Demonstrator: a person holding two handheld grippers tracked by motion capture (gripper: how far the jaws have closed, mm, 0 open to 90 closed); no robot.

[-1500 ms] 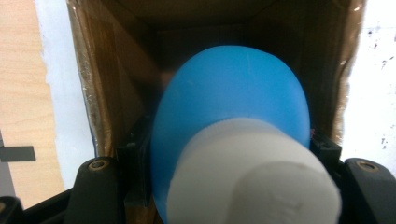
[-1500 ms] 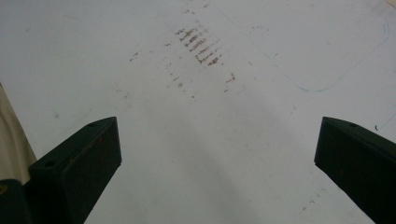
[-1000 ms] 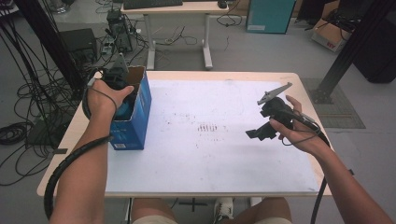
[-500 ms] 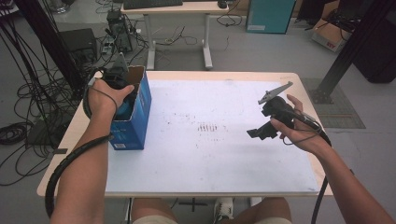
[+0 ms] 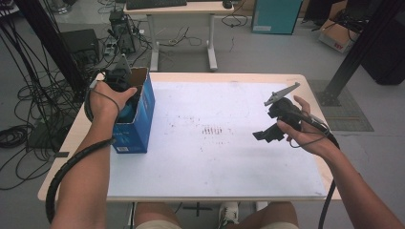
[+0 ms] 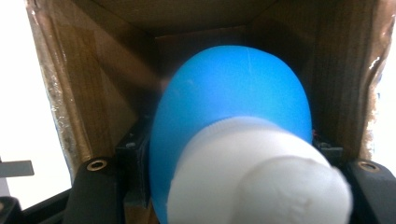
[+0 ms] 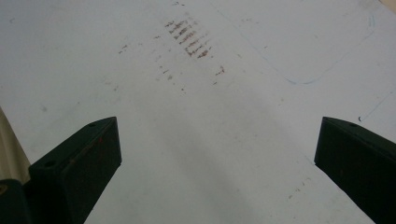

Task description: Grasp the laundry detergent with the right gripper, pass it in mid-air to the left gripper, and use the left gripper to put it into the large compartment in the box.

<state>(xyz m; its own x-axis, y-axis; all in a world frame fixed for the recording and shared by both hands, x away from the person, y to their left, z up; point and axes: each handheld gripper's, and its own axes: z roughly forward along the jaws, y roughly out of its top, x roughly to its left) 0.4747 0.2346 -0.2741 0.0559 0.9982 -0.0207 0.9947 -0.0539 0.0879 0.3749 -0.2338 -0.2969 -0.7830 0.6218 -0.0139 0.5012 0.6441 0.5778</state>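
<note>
Inside the blue box (image 5: pixel 136 119), a blue bottle (image 6: pixel 233 126) is clamped by the left tongs (image 5: pixel 125 98).
The bottle is judged mid-transfer at the worktop's (image 5: pixel 215 167) left edge; release or a straight lift is called for next. The right tongs (image 5: pixel 267 134) are held wide and empty.

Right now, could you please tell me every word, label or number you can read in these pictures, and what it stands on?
None can be read.
Blue box: pale print on its near end, too small and blurred.
Cardboard box on the floor: red mark, too small.
White mat: brown smudges, not writing.
</note>
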